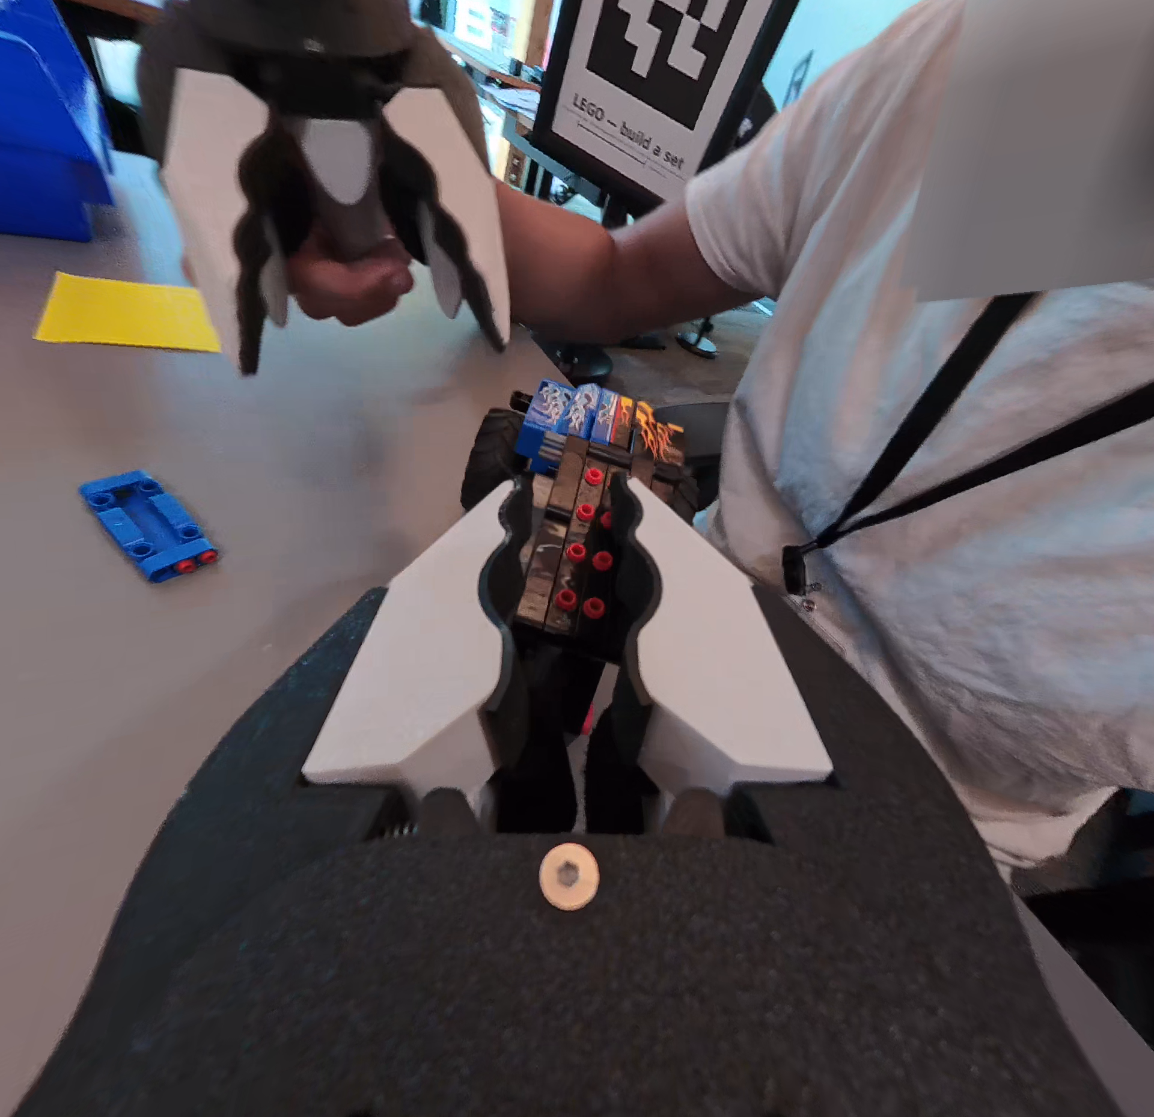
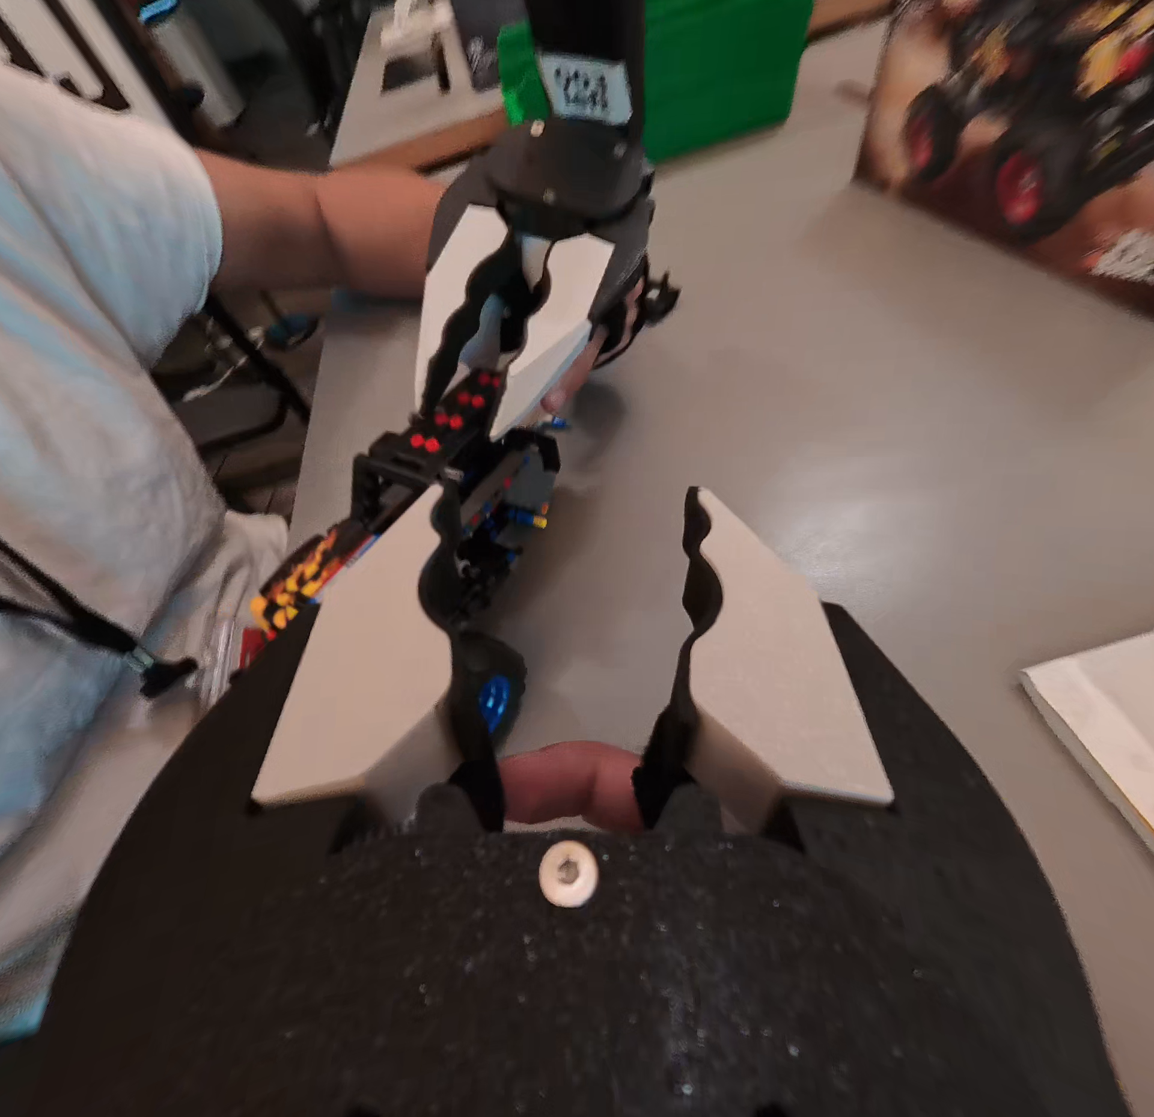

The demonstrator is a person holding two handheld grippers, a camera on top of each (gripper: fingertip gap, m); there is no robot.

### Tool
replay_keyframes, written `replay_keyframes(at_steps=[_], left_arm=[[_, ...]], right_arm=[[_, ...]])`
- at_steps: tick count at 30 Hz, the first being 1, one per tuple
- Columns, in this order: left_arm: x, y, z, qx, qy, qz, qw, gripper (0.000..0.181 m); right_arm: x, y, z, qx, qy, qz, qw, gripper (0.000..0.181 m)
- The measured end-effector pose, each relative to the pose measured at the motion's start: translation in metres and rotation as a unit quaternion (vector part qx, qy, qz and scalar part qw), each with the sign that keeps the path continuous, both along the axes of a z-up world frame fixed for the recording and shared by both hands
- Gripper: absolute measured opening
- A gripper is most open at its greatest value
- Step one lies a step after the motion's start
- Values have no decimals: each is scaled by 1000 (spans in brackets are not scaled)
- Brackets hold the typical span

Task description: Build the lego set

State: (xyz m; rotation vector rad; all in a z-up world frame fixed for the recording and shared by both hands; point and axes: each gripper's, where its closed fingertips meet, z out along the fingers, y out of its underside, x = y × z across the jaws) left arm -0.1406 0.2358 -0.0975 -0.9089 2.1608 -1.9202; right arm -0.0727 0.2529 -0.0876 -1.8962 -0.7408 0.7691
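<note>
My left gripper [image 1: 571, 488] is shut on a brick-built toy truck [image 1: 577, 556], gripping its black beams studded with red pins. The truck has blue and flame-patterned panels [image 1: 599, 416] and black tyres [image 1: 493, 456], and sits by the table's edge in front of a person. In the right wrist view the left gripper [image 2: 468, 410] holds the truck [image 2: 399, 456] tilted. My right gripper [image 2: 565, 513] is open and empty, its left finger beside the truck and a blue-hubbed wheel [image 2: 496, 694]. In the left wrist view it [image 1: 374, 350] hangs open above the table.
A blue brick plate [image 1: 147, 525] with red pins and a yellow sheet [image 1: 125, 313] lie on the grey table [image 1: 281, 525]. A blue bin [image 1: 44, 138] and a sign board [image 1: 655, 57] stand behind. A green bag [image 2: 718, 51], a toy box [image 2: 1011, 119] and a white booklet [image 2: 1105, 712] are nearby. My right gripper's tips are some 11 cm from the blue brick plate [image 1: 147, 525].
</note>
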Motion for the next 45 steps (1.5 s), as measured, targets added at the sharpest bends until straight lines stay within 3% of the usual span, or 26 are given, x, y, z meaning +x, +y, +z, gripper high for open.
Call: replay_keyframes(at_steps=[4, 6, 8, 10, 13, 16, 20, 23, 27, 31, 35, 40, 43, 45], left_arm=[[-5, 4, 24, 8, -31, 22, 999, 29], [-8, 6, 30, 39, -50, 37, 997, 32], [-11, 6, 26, 88, -61, 51, 993, 38], [-15, 2, 11, 144, -60, 54, 986, 48], [-14, -6, -12, 203, -48, 45, 977, 68], [-8, -14, -18, 185, -30, 32, 982, 81], [1, -18, -30, 184, -23, 34, 982, 71], [3, -22, -28, 161, -31, 39, 986, 58], [1, -26, -28, 158, -41, 32, 986, 54], [-2, -29, -27, 149, -39, 28, 988, 52], [-5, -34, -27, 152, -43, 21, 987, 49], [-6, -34, -27, 151, -41, 20, 988, 48], [-7, -33, -27, 155, -42, 20, 987, 48], [-8, -32, -27, 153, -44, 23, 987, 48]], right_arm=[[-5, -36, 29, 6, 92, -21, 996, 57], [-10, -57, 35, 33, 108, -58, 992, 64], [-20, -78, 28, 56, 82, -100, 990, 84], [-33, -93, 14, 55, 56, -141, 987, 91], [-45, -101, -10, 49, -4, -212, 976, 79], [-56, -104, -19, 70, -18, -231, 970, 62], [-42, -103, -21, 132, -55, -282, 949, 40], [-39, -103, -23, 116, -59, -275, 953, 35], [-42, -101, -24, 112, -91, -255, 956, 24], [-43, -98, -24, 108, -146, -247, 952, 24], [-45, -95, -21, 145, -257, -256, 920, 20], [-53, -88, -17, 203, -450, -236, 837, 17], [-55, -84, -16, 198, -520, -217, 802, 19], [-59, -83, -19, 194, -562, -190, 781, 10]])
